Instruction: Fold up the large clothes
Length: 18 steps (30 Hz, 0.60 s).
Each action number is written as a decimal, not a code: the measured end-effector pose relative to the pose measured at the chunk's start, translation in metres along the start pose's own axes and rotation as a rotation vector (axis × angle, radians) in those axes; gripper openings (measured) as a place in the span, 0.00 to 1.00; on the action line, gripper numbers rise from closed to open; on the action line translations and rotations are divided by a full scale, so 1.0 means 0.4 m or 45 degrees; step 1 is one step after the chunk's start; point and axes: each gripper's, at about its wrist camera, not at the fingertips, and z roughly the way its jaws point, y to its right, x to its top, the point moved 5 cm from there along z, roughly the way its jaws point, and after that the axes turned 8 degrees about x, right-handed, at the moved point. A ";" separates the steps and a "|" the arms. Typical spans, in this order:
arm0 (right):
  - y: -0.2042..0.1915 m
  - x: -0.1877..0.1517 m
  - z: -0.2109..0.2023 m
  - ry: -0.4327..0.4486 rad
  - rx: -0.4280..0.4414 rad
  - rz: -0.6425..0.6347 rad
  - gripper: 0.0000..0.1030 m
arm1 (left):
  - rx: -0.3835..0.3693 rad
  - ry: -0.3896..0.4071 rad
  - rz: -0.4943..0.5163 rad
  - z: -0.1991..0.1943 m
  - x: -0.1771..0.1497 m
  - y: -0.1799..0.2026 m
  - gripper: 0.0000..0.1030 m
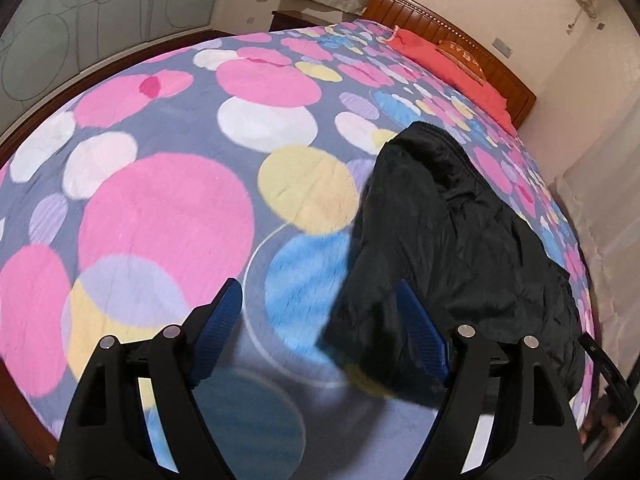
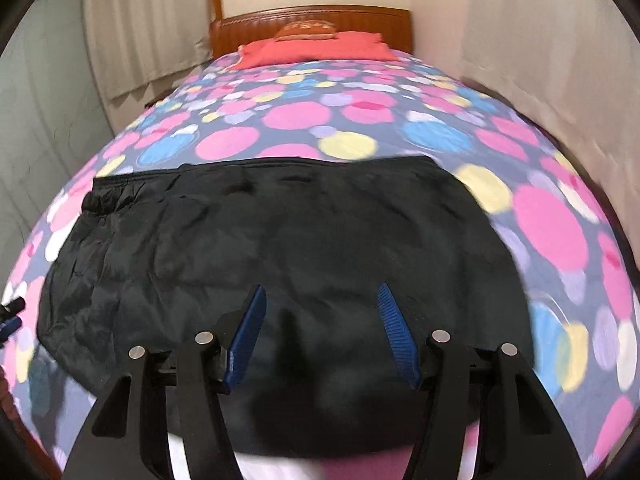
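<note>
A large black puffy jacket (image 2: 288, 240) lies folded flat on the bed's dotted cover (image 2: 360, 120). In the left wrist view the jacket (image 1: 452, 240) lies to the right. My left gripper (image 1: 318, 292) is open and empty, above the cover at the jacket's left edge; its right finger (image 1: 420, 328) is over the black fabric. My right gripper (image 2: 322, 296) is open and empty, hovering over the near part of the jacket. The left gripper's tip shows at the far left edge of the right wrist view (image 2: 10, 316).
The bed cover (image 1: 168, 208) has pink, blue, yellow and white dots. A red pillow (image 2: 316, 46) and a wooden headboard (image 2: 312, 20) are at the far end. A wall runs along the bed's right side (image 2: 560, 60). Curtains (image 2: 136, 32) hang at the left.
</note>
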 end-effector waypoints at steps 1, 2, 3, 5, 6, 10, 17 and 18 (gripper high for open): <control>-0.020 0.010 0.023 -0.005 -0.016 -0.022 0.57 | -0.004 -0.005 0.004 0.005 0.006 0.003 0.78; -0.043 0.021 0.053 -0.008 -0.035 -0.040 0.57 | -0.013 -0.015 0.008 0.016 0.017 0.008 0.79; -0.057 0.025 0.067 -0.005 -0.050 -0.050 0.57 | -0.028 -0.027 0.010 0.027 0.027 0.015 0.80; -0.076 0.028 0.098 -0.004 -0.099 -0.075 0.57 | -0.047 -0.049 0.018 0.047 0.042 0.026 0.81; -0.081 0.026 0.119 -0.014 -0.135 -0.093 0.57 | -0.051 -0.057 0.021 0.055 0.047 0.031 0.81; -0.085 -0.003 0.188 -0.077 -0.205 -0.120 0.57 | -0.081 -0.095 0.060 0.106 0.079 0.075 0.81; -0.082 -0.025 0.209 -0.074 -0.203 -0.108 0.57 | -0.206 -0.197 0.167 0.192 0.096 0.183 0.81; -0.082 -0.026 0.210 -0.071 -0.200 -0.106 0.57 | -0.218 -0.217 0.174 0.203 0.095 0.189 0.81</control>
